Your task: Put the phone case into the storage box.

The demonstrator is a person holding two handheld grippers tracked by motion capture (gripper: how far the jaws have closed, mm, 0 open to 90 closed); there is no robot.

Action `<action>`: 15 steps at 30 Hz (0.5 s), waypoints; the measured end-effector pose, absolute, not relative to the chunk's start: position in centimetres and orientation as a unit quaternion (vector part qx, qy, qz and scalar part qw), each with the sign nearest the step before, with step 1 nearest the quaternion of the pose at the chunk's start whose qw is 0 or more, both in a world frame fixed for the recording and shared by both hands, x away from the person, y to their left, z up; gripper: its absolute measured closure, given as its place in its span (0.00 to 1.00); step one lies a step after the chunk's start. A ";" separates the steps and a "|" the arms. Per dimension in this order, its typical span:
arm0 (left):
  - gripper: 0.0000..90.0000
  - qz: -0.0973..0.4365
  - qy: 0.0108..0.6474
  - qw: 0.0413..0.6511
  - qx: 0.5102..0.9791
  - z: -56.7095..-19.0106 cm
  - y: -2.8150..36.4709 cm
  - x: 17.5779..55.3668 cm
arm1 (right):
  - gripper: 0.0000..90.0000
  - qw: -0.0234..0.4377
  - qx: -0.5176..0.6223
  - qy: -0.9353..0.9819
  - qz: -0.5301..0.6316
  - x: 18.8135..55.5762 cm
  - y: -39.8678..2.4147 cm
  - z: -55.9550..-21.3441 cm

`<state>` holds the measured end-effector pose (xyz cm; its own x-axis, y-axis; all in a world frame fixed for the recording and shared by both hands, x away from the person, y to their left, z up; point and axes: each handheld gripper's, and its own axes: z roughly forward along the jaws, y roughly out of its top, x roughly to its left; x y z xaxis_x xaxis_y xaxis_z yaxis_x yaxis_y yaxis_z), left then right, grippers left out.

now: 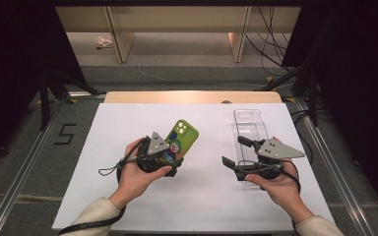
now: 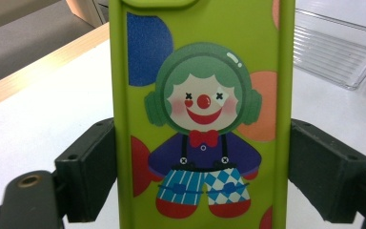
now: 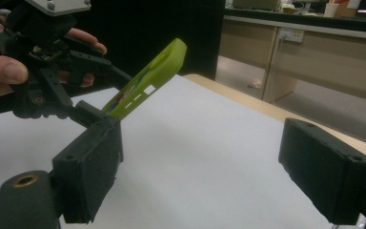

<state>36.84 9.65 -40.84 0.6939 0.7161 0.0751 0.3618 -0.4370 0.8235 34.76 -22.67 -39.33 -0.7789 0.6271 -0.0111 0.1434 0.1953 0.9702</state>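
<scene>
— Phone case [image 1: 181, 140], the green one with the clown picture: where is it right now?

— It's in the left gripper [image 1: 170, 158], lifted off the white desk [image 1: 202, 206] and tilted, its camera end pointing toward about one o'clock in the high view. In the left gripper view the two black jaws press flat against the long edges of the phone case [image 2: 200, 114], one on each side, so the grip is firm across its width.

— And the hand behind it?

— The left hand [image 1: 138, 174] wraps the gripper body from about seven o'clock, with a cream sleeve [image 1: 91, 216] coming in from the bottom edge.

— What about the other side?

— The right gripper [image 1: 235, 153] sits at about four o'clock from the desk's middle, held by the right hand [image 1: 275, 183]. Its jaws stand wide apart with nothing between them; the right gripper view shows bare white desk in the gap.

— Anything near it?

— A clear plastic tray [image 1: 250, 129] lies flat on the desk. The right gripper sits over its near end in the high view, but I can't tell whether they touch.

— Can the right gripper view see the case?

— Yes, at about eleven o'clock: the phone case [image 3: 155, 76] edge-on, slanting upward, clamped in the left gripper [image 3: 100, 107].

— How far apart are the two grippers?

— Well apart, with open desk between them.
</scene>
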 end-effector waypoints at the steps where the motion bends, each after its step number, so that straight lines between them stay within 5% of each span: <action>1: 0.18 0.212 0.328 0.418 0.820 -40.9 9.6 36.8 | 0.18 0.208 0.258 0.744 0.580 34.8 -22.5 -39.3; 15: 0.18 0.210 0.317 0.417 0.826 -41.0 8.9 36.4 | 0.18 0.199 0.251 0.748 0.581 35.4 -20.5 -39.2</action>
